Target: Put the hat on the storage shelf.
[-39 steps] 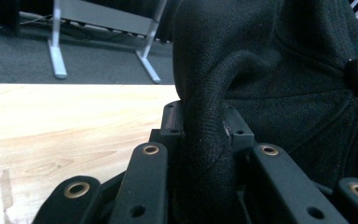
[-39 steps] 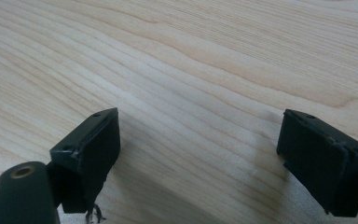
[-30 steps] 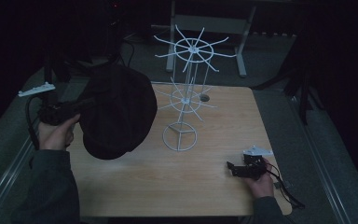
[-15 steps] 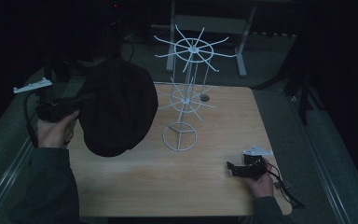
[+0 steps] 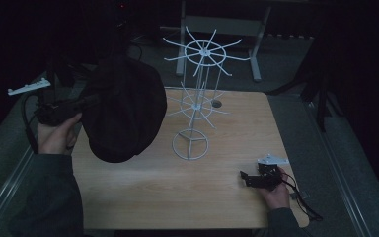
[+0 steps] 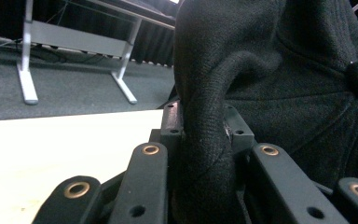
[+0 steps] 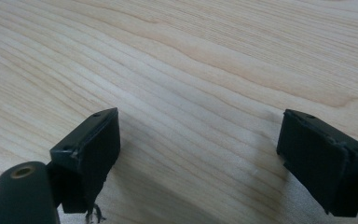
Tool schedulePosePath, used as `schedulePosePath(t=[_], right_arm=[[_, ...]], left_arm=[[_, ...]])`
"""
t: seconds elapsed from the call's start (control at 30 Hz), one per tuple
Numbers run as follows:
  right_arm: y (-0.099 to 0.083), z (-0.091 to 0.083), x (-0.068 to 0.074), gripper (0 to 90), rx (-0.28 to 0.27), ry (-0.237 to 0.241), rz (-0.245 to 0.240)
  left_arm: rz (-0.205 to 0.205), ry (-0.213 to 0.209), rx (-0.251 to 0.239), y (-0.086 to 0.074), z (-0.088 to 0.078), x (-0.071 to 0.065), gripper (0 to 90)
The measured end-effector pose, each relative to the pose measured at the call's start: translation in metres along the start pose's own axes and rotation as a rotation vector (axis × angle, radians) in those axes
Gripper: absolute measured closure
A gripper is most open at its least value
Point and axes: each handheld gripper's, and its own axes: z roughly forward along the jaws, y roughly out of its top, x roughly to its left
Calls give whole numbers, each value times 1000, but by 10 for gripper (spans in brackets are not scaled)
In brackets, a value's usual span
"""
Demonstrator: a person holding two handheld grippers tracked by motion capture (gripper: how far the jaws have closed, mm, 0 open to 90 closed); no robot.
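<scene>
the left gripper (image 5: pixel 86 101), at the left of the high view, is clamped on a fold of the black cap (image 5: pixel 123 113). the left gripper view makes that plain, with both jaws pinching a thick roll of the fabric (image 6: pixel 205 154). the cap hangs in the air over the left edge of the table (image 5: pixel 143 197), left of centre in the frame, beside the white wire rack (image 5: pixel 195 106) but apart from it, its bulk sagging below the grip.

this looks like the carry step of hanging the cap on the rack: it is lifted and on its way, not yet on any arm. the next move would call for raising the cap and swinging it rightward to one of the rack's radiating prongs, likely the upper ring near the top centre, then lining up its opening so a prong catches before letting go.

the right gripper (image 5: pixel 256 178) rests low on the table at the lower right, jaws spread wide with nothing between them, bare wood beneath them in its own view.

against the frame a second ago, the cap sits a little higher and closer to the rack, and the left hand has risen with it; the right gripper has not moved.
</scene>
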Motion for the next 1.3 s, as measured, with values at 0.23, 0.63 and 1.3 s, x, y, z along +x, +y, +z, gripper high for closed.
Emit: schedulePosePath(t=[0.23, 0.63, 1.3], right_arm=[[0, 0, 0, 132, 0, 0, 0], [0, 0, 0, 132, 0, 0, 0], [0, 0, 0, 131, 0, 0, 0]], left_arm=[[0, -11, -10, 4, 0, -3, 760], [-1, -36, -25, 8, 0, -5, 760], [-10, -61, -48, 15, 1, -9, 759]])
